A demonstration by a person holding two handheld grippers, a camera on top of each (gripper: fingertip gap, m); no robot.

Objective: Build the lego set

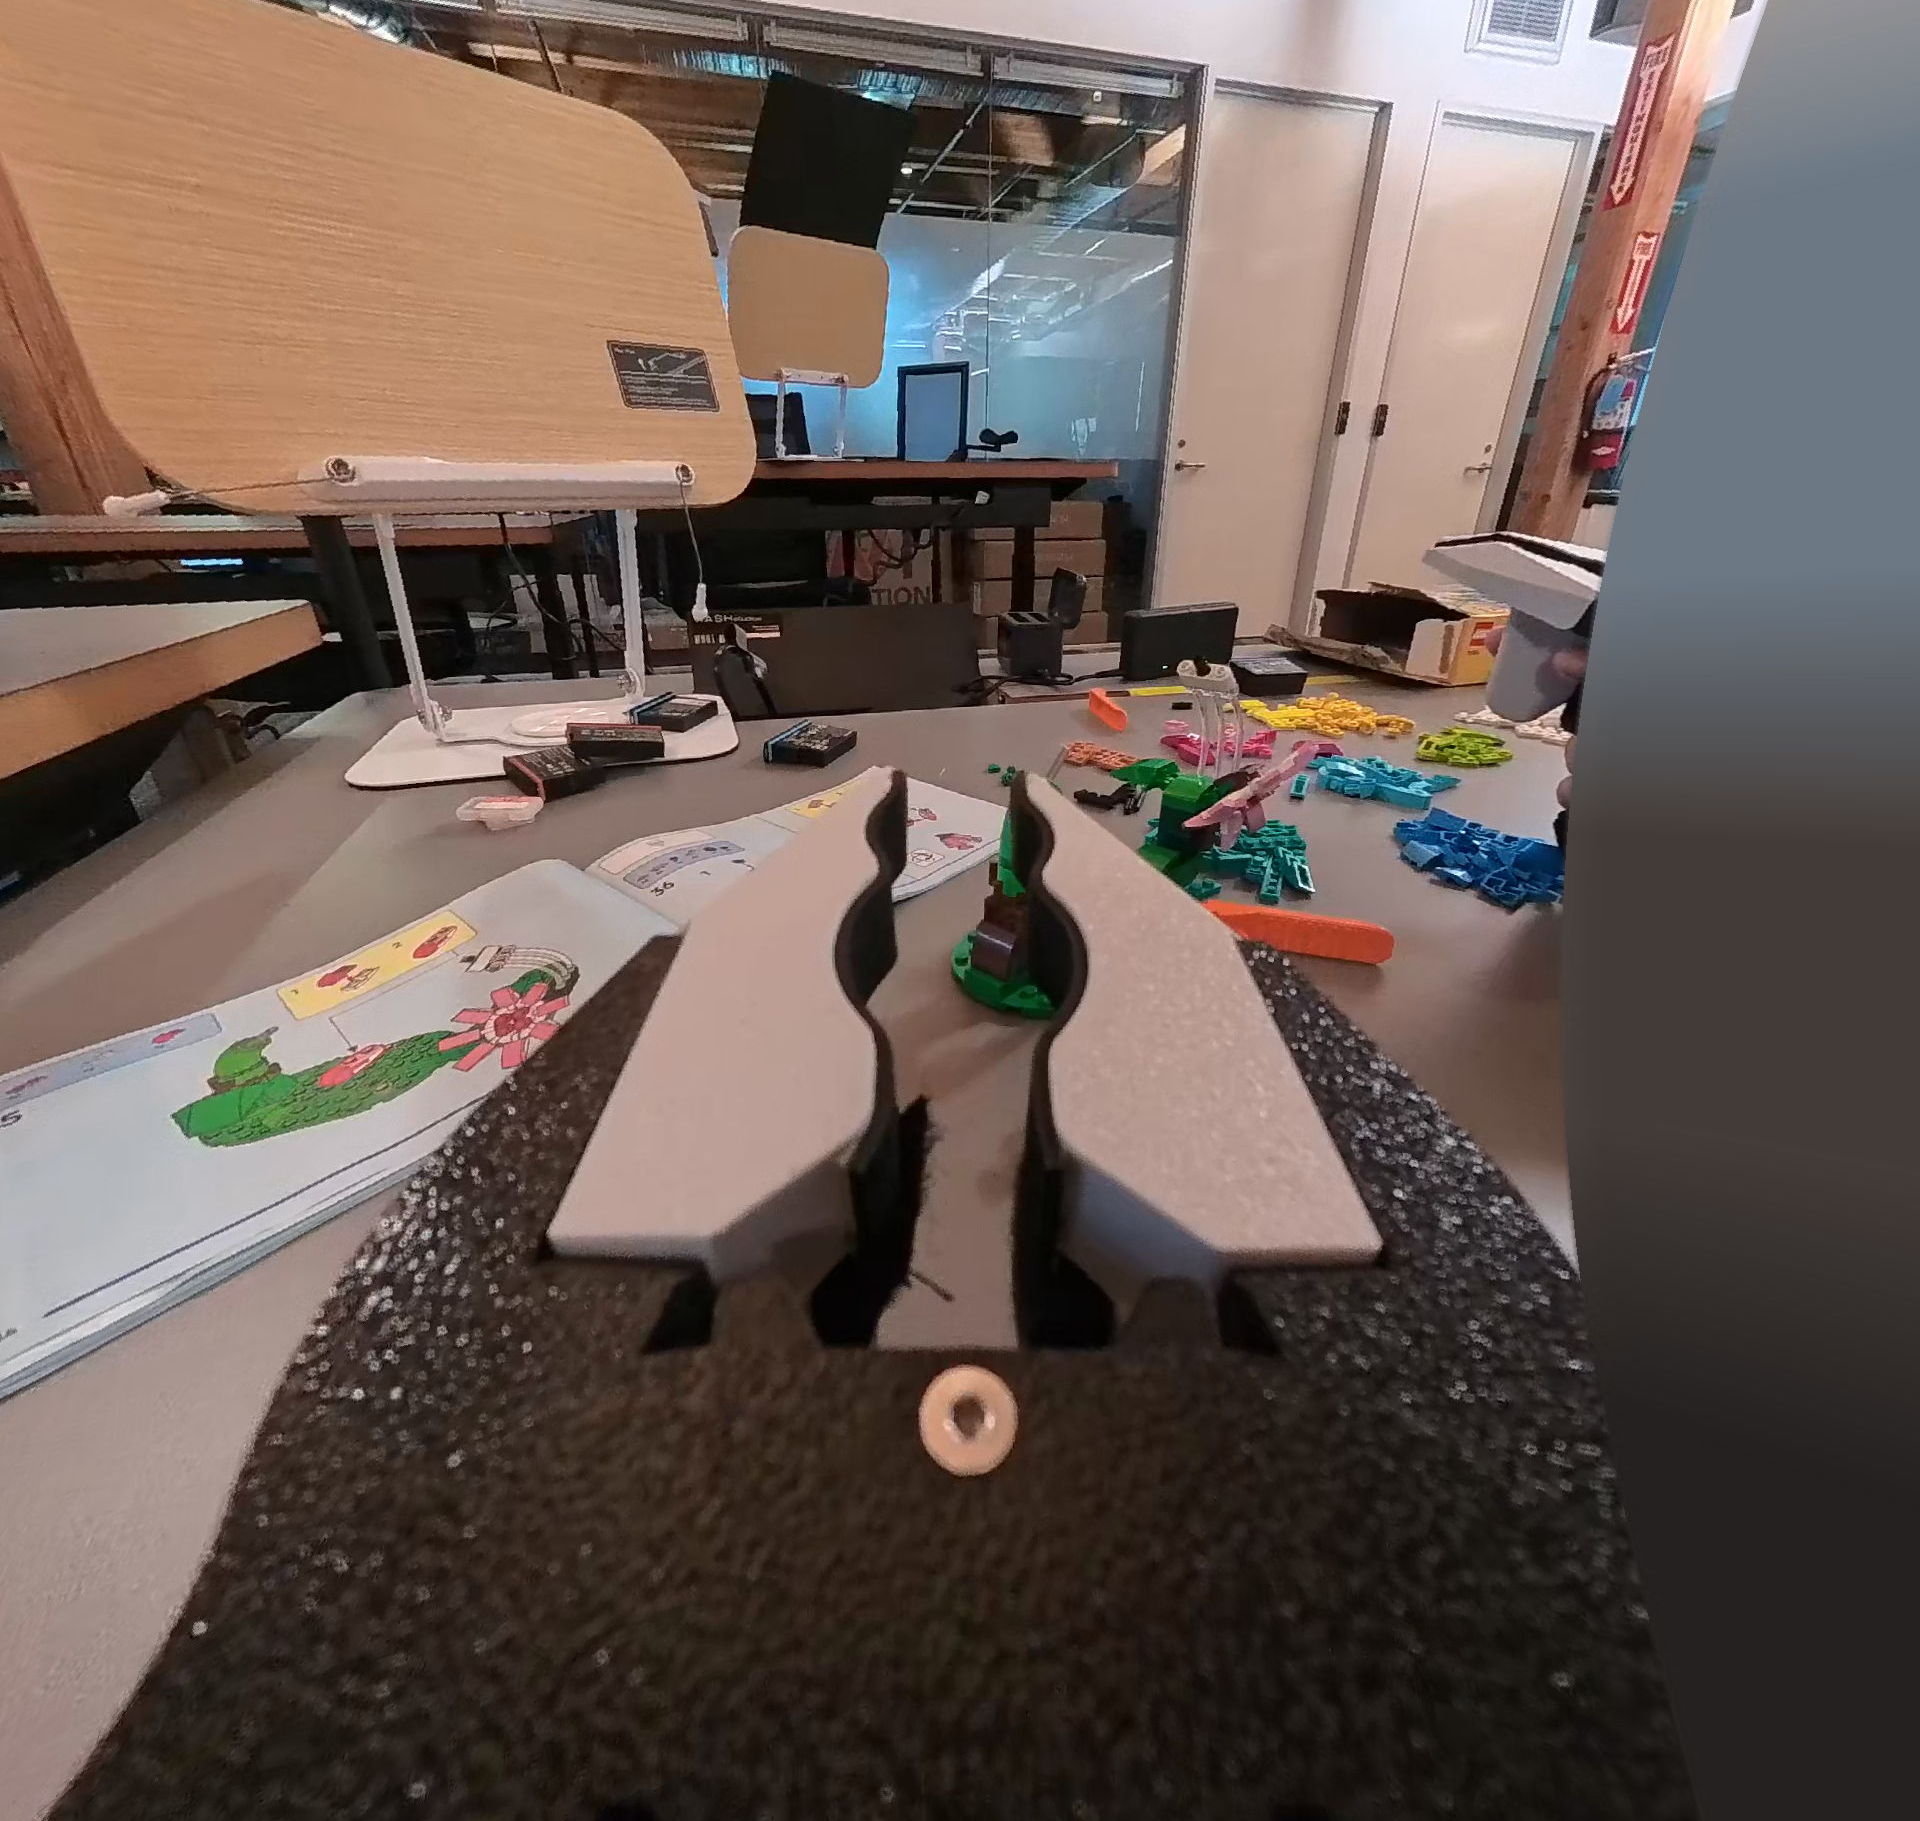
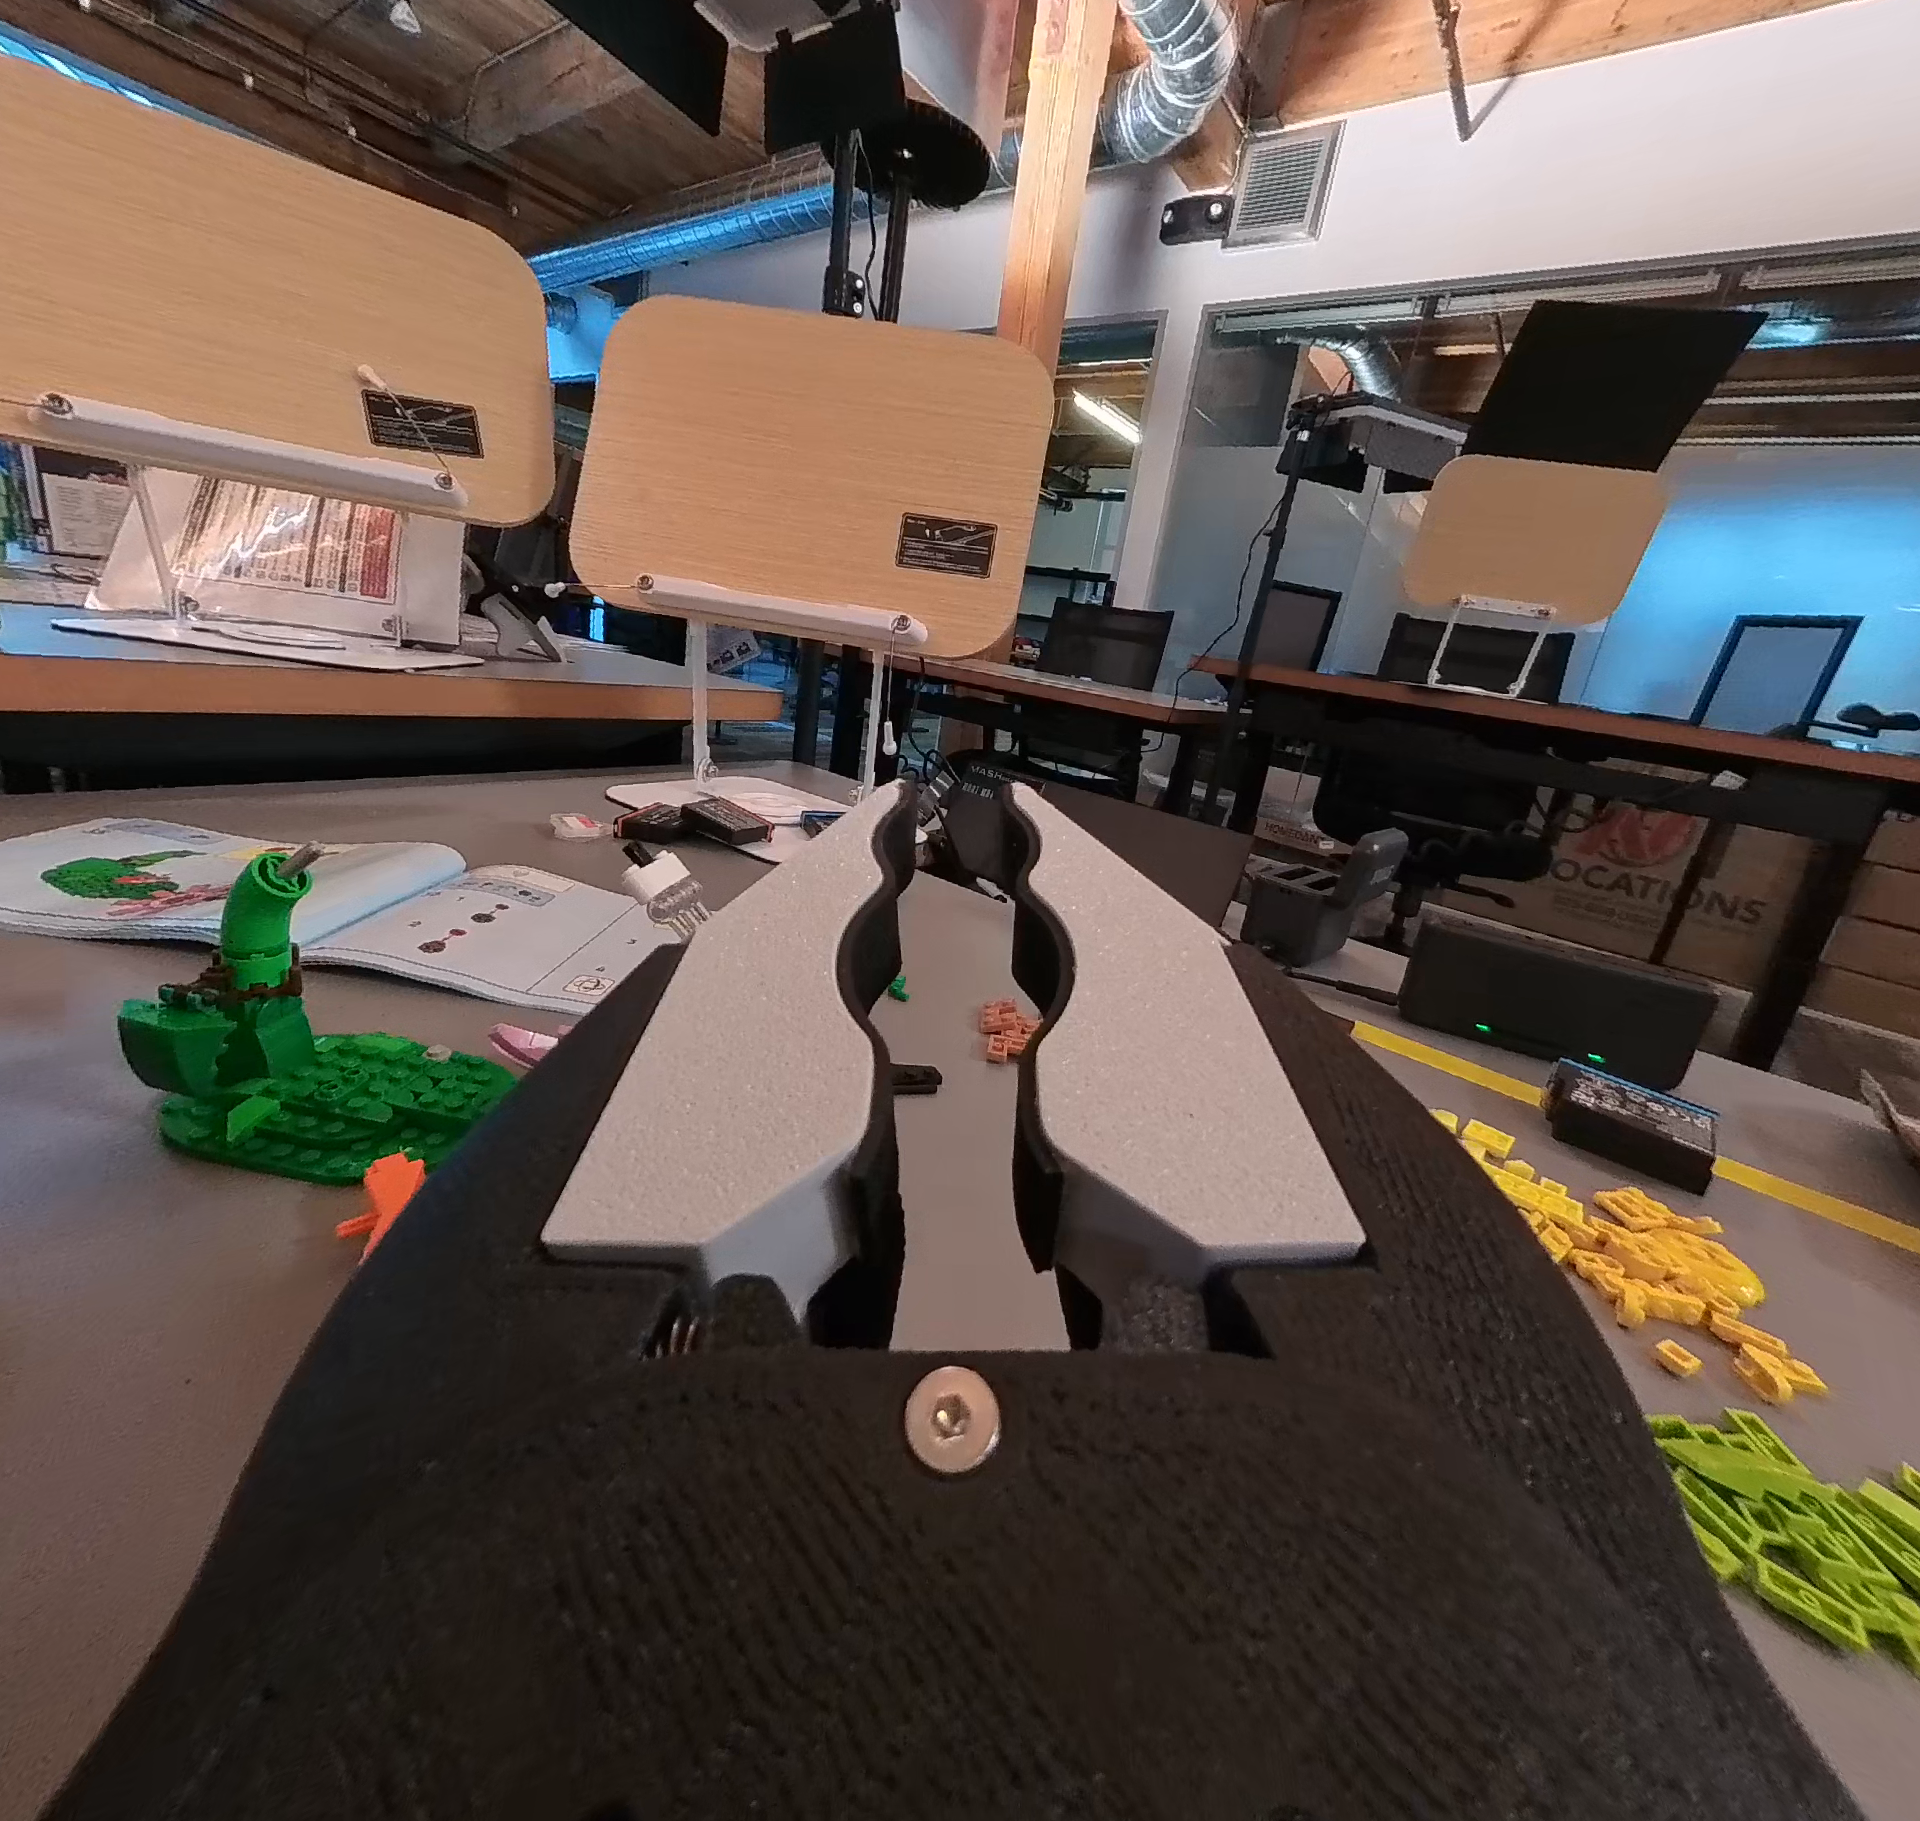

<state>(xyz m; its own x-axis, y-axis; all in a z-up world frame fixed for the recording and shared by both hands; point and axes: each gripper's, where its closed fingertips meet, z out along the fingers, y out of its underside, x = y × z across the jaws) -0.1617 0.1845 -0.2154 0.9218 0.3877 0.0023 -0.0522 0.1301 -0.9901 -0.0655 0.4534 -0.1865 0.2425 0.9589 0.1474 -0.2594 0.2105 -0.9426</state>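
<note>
My left gripper (image 1: 958, 784) is open and low over the grey table. A small green and brown Lego build (image 1: 995, 945) with a green leaf stands on the table between its jaws, close to the right finger; I see no grip on it. The larger green build (image 1: 1195, 826) with a pink flower sits beyond to the right. My right gripper (image 2: 958, 795) is open and empty above small salmon bricks (image 2: 1008, 1028). A green base with a curved stem (image 2: 301, 1075) stands to its left. The right gripper also shows in the left wrist view (image 1: 1517, 618).
The open instruction booklet (image 1: 312, 1044) lies at left. Piles of yellow (image 2: 1652, 1262), lime (image 2: 1808, 1522), blue (image 1: 1475, 857) and teal (image 1: 1371, 779) bricks lie at right. An orange separator (image 1: 1299, 930), black battery boxes (image 1: 582, 763) and a wooden book stand (image 1: 364, 265) are on the table. My right fingertips sit around 30 cm from my left ones.
</note>
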